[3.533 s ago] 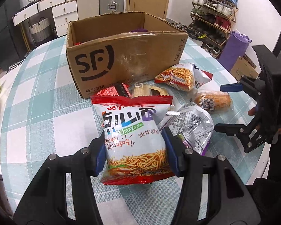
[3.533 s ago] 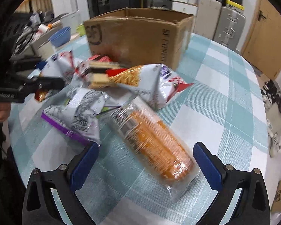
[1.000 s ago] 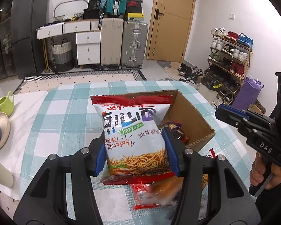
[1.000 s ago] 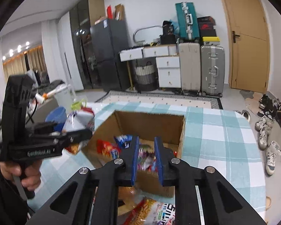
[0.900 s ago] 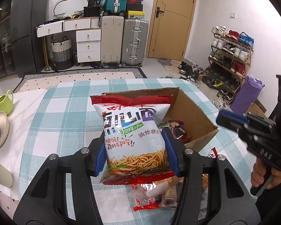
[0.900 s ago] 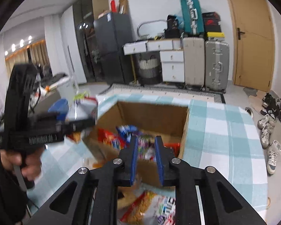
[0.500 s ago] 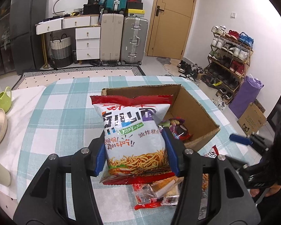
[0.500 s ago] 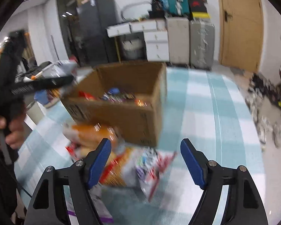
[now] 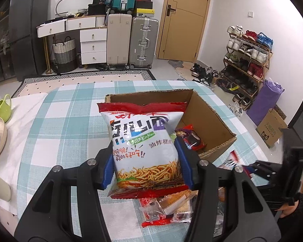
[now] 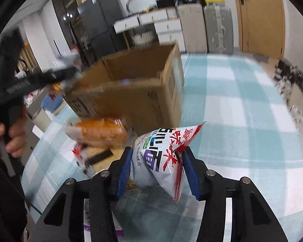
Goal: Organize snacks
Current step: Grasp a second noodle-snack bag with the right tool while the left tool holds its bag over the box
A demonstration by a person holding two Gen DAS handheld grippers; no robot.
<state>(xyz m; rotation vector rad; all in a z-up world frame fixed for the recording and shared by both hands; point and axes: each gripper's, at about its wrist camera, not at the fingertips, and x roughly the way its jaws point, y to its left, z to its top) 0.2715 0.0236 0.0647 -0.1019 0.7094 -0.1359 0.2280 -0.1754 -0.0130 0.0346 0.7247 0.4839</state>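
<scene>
The left hand-held gripper point(image 9: 146, 166) pinches a white-and-red noodle-snack bag point(image 9: 143, 147) by its sides, its blue pads point(image 9: 109, 169) pressed into the packet, which is held upright in the air over the near edge of an open cardboard box point(image 9: 210, 121). The box stands on a tabletop point(image 9: 56, 125) covered in teal-and-white check cloth; a dark red snack packet point(image 9: 192, 139) lies inside it, against the right-hand side. Below the held bag, a clear-wrapped pastry pack point(image 9: 169, 207) with red ends lies on the cloth in front of the box.

In the right wrist view, the right hand-held gripper point(image 10: 158, 170) has a second noodle bag point(image 10: 163, 157) between its blue pads point(image 10: 188, 171), its jaws closing on the packet, whose sides the pads already touch. This bag sits tilted, one corner pointing up and to the right, low over the cloth just in front of the box point(image 10: 135, 92). To its left an orange snack in clear wrap point(image 10: 99, 131) lies by the box wall, blurred. At the left edge of that view a hand point(image 10: 12, 135) grips the handle of the left tool.

Beyond the tabletop, suitcases point(image 9: 131, 40) and a white drawer unit point(image 9: 93, 44) stand against the far wall beside a wooden door point(image 9: 185, 20), with a shoe rack point(image 9: 246, 56) to the right.
</scene>
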